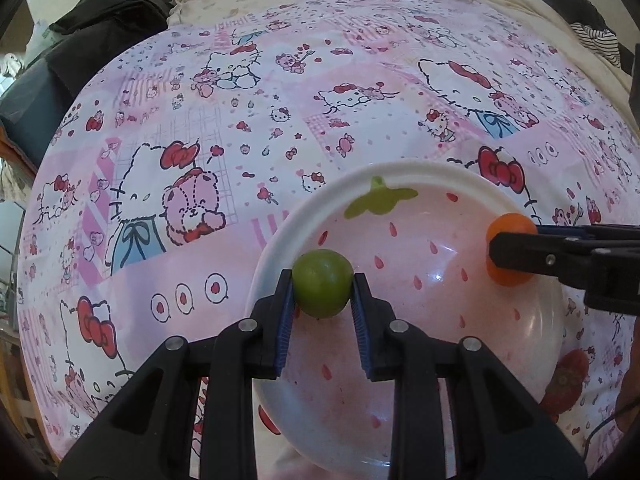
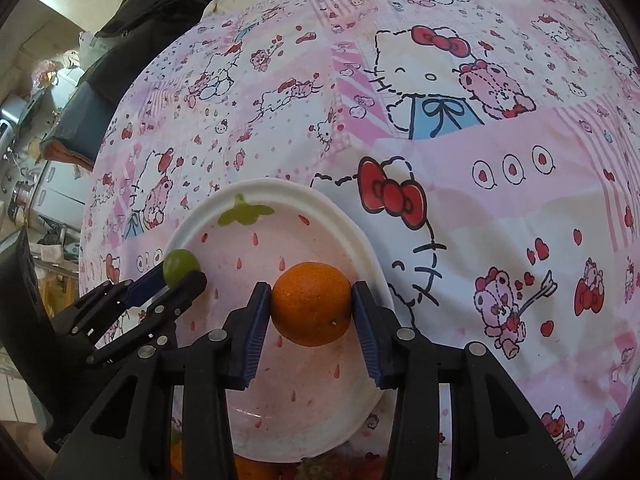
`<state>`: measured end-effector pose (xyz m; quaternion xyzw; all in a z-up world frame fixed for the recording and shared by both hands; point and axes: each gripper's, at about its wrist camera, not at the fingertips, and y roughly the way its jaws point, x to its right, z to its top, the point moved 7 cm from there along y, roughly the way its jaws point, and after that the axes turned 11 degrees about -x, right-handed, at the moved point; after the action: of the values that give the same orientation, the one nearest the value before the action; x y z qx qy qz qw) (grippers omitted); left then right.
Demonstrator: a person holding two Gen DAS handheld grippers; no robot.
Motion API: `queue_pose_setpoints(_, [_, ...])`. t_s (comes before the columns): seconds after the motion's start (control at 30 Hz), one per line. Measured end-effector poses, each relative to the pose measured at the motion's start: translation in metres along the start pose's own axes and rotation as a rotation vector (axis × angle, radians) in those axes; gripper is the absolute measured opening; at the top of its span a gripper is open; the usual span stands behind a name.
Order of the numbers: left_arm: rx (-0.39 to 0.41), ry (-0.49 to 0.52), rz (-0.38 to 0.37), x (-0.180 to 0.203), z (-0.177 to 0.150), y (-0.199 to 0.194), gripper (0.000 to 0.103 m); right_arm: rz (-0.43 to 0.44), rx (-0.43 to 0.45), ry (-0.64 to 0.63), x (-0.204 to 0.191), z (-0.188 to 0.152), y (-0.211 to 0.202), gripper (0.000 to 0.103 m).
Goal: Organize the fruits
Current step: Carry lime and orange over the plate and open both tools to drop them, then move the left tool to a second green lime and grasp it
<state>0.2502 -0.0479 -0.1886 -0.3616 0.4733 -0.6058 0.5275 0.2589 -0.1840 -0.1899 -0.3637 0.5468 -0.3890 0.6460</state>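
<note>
My left gripper point(image 1: 322, 285) is shut on a small green fruit point(image 1: 322, 282) and holds it over the left side of a white, strawberry-patterned bowl point(image 1: 316, 196). My right gripper point(image 2: 311, 300) is shut on an orange point(image 2: 312, 303) and holds it over the bowl's point(image 2: 280, 188) right side. In the left wrist view the right gripper point(image 1: 516, 256) enters from the right, with the orange point(image 1: 510, 226) partly hidden behind a finger. In the right wrist view the left gripper point(image 2: 176, 280) with the green fruit point(image 2: 180, 266) is at the left.
The bowl sits on a pink cartoon-cat tablecloth point(image 1: 160, 160). A reddish fruit point(image 1: 568, 380) lies on the cloth by the bowl's near right. Orange fruit point(image 2: 248, 468) shows below the bowl's near rim. Dark bags point(image 1: 108, 16) lie beyond the table's far left.
</note>
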Motion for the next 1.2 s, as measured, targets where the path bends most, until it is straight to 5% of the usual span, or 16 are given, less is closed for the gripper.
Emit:
queue_pose_setpoints(0.17, [-0.021,-0.013,-0.039,0.001,-0.001,0.001,0.035,0.036,0.006,0.007,0.000,0.002,-0.005,0.045])
queue_pose_setpoints(0.23, [-0.007,-0.013,-0.061,0.004,-0.001,-0.004,0.068,0.069,0.026,0.004,-0.003,0.003,-0.010,0.061])
queue_pose_setpoints(0.3, [0.023,-0.015,-0.051,0.006,0.000,-0.011,0.081,0.076,0.051,-0.001,-0.006,0.005,-0.016,0.072])
queue_pose_setpoints(0.6, [0.075,-0.028,-0.076,0.006,0.000,-0.049,0.082,0.105,0.207,-0.029,-0.017,0.008,-0.069,0.094])
queue_pose_setpoints(1.2, [0.192,-0.037,-0.055,0.004,-0.044,-0.141,0.082,0.035,0.296,-0.106,-0.036,-0.057,-0.128,0.094])
